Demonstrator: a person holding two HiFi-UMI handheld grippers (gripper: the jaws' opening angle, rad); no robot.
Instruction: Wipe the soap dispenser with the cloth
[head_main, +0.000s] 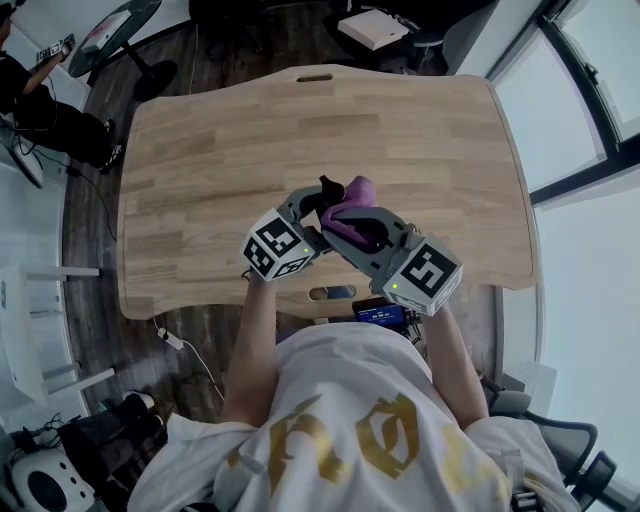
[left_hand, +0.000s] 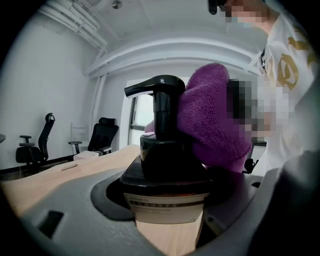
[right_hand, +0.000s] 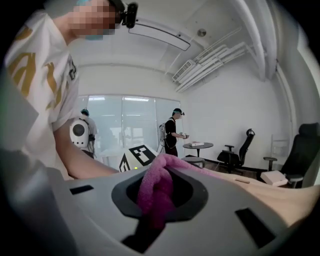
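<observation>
The left gripper (left_hand: 167, 202) is clamping a dark soap dispenser (left_hand: 162, 155) by its body. Its two grey jaws are pressing in on either side, and the pale label is showing in the gap between them. The bottle's shoulder, neck and black pump head are standing up past the jaw tips, with the spout pointing to the left in the left gripper view.

The right gripper (right_hand: 157, 200) is pinching a purple cloth (right_hand: 156, 190). Its jaws are drawn in narrow on a bunched fold, which is rising out between them. In the left gripper view, the free bulk of the cloth is pressing against the right side of the pump neck and head and lying down onto the bottle's shoulder.

From the head view, both grippers are meeting tip to tip over the near part of a wooden table (head_main: 220, 150), just in front of the person's chest. The dispenser's pump is sticking out beside the cloth, with the right gripper's jaws wrapped in purple.
</observation>
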